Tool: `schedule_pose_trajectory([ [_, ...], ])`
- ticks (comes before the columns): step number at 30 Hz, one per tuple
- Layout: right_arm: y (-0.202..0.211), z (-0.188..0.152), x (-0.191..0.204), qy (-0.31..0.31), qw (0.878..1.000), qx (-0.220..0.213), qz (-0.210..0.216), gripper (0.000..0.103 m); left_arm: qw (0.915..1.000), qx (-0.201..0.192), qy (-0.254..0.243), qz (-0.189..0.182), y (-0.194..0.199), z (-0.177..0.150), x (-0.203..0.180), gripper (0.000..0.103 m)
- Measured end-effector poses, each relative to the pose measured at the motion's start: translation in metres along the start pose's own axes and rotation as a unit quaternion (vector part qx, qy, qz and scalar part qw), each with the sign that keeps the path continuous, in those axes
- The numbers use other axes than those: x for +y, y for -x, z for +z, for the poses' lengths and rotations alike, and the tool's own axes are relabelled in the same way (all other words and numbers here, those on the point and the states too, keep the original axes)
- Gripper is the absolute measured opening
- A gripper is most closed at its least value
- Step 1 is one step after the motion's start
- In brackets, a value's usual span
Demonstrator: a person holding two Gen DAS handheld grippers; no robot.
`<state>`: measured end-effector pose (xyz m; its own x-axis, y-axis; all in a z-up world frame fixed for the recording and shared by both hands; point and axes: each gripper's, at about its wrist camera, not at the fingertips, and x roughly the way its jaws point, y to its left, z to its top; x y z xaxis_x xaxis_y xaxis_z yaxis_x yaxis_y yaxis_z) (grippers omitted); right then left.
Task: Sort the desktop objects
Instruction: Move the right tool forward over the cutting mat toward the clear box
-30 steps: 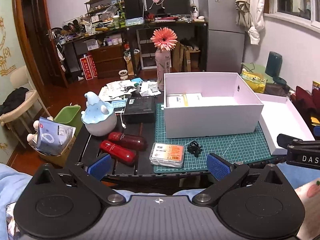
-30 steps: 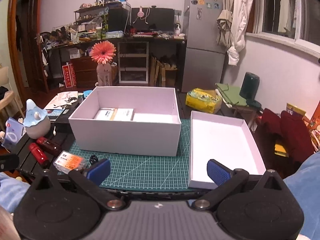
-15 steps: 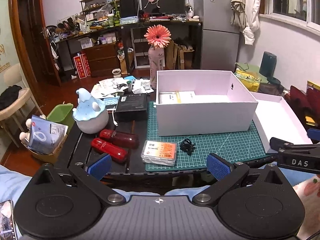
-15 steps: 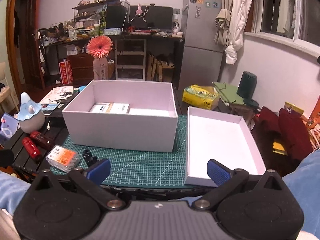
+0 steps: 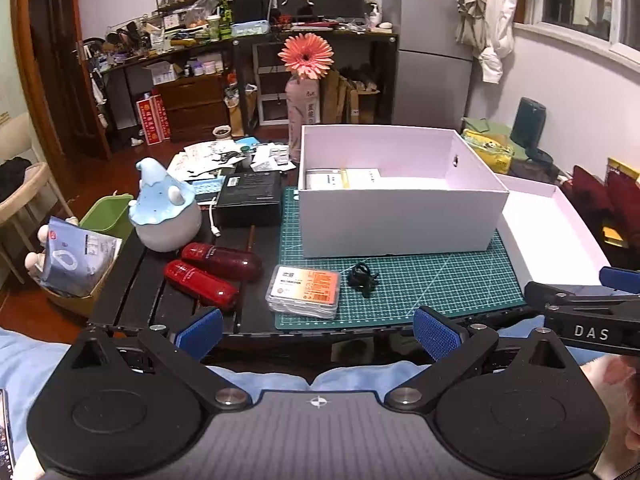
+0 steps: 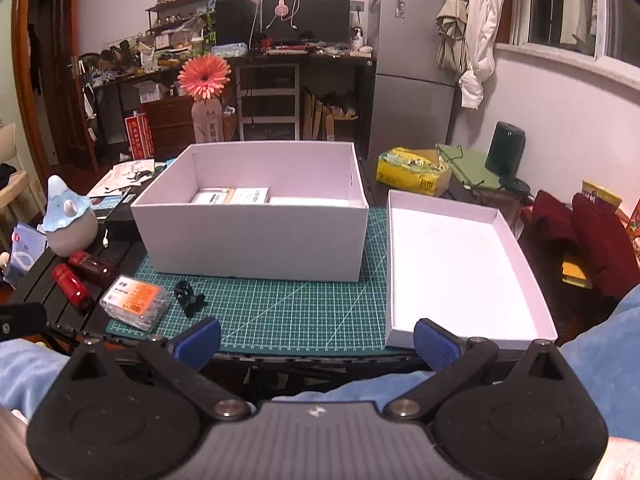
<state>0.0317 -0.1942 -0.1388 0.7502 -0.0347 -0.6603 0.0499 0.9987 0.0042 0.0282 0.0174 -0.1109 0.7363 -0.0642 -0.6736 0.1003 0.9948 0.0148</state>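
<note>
Cluttered bedroom-office, dim light, and the work happens on a dark slatted table [image 5: 132, 280] with a green cutting mat [image 5: 420, 284] on it.

Left wrist view: the left gripper [image 5: 318, 330] hangs back over the near table edge, jaws wide apart and holding nothing. Right ahead sit the clear card case [image 5: 304, 290] with the orange label, half on the mat, and a small black clip [image 5: 362, 278] just beside it. Two red tubes [image 5: 208, 274] lie off the mat to the left, in front of the blue-capped figurine [image 5: 166, 210]. The white box [image 5: 400, 216] stands behind, a few flat packs already inside.

Right wrist view: the right gripper [image 6: 316, 340] is also fully spread and empty, lined up with the mat between the box and its lid [image 6: 460, 264], which lies open-side up on the right.

My guess is the card case goes first. I'd come in low with the left one, pinch across the short sides so it doesn't skid, then lift clear over the box wall before letting go.
</note>
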Motion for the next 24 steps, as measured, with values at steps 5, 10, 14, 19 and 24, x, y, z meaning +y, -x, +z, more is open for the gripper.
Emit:
schedule_pose_trajectory([
  [5,-0.004,-0.001,-0.002,-0.018,0.999,0.012,0.024,0.103,0.9998,0.010,0.003,-0.015,-0.004,-0.002,0.001,0.103],
  [10,-0.006,-0.003,-0.001,-0.014,1.000,0.003,0.027,0.103,0.9994,0.014,0.008,-0.029,-0.005,-0.004,0.001,0.103],
  [14,-0.007,-0.005,0.000,-0.012,0.998,-0.001,0.058,0.102,0.9997,0.005,0.009,-0.021,-0.003,-0.004,0.001,0.103],
  [19,-0.003,-0.009,0.005,0.003,0.998,-0.032,0.058,0.103,0.9999,0.006,0.013,-0.010,-0.003,-0.003,0.003,0.103],
  [24,-0.003,-0.011,0.007,0.008,0.998,-0.034,0.050,0.103,0.9998,-0.002,0.017,-0.010,0.002,0.002,0.008,0.103],
])
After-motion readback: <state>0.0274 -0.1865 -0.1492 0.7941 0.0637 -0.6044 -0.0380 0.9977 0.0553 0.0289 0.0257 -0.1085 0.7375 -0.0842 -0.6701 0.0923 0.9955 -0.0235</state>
